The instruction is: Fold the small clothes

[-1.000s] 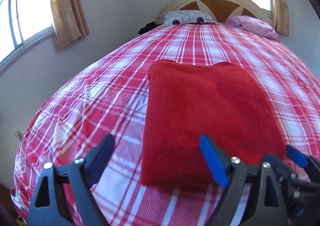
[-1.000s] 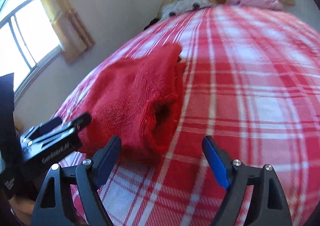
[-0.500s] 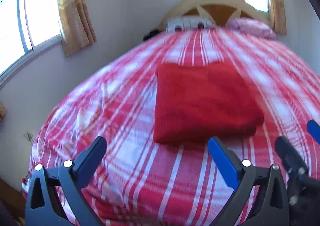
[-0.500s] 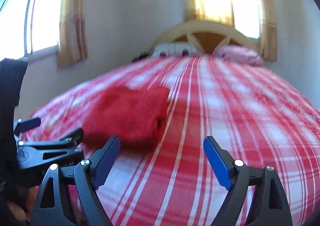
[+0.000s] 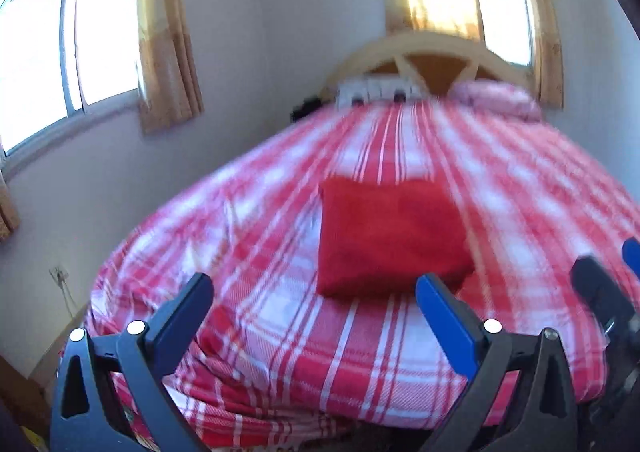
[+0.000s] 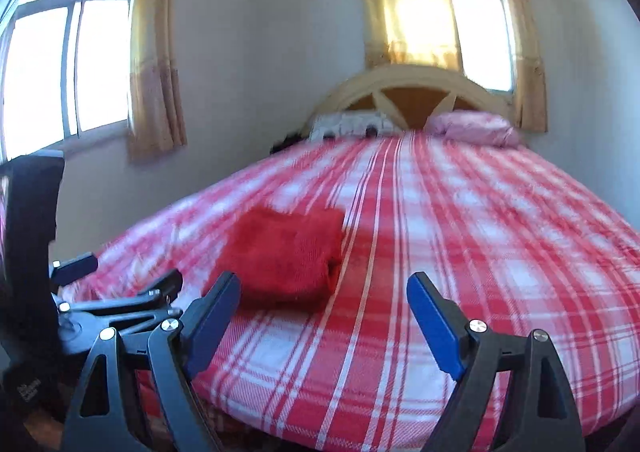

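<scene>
A folded red knit garment (image 5: 390, 236) lies flat on the bed, near its foot. It also shows in the right wrist view (image 6: 286, 256), left of centre. My left gripper (image 5: 316, 292) is open and empty, held back from the garment's near edge, above the foot of the bed. My right gripper (image 6: 324, 292) is open and empty, also short of the garment and to its right. The right gripper shows at the right edge of the left wrist view (image 5: 604, 288), and the left gripper at the left of the right wrist view (image 6: 120, 280).
The bed has a red and white plaid sheet (image 5: 280, 332). Pillows (image 6: 472, 125) and a wooden headboard (image 6: 408, 91) stand at the far end. Curtained windows (image 5: 48, 51) are in the left and back walls. The bed's foot edge (image 6: 360, 428) is just below my grippers.
Both grippers have pulled back and up from the red garment toward the foot of the bed. The garment now looks smaller and lies untouched. Both stayed open.
</scene>
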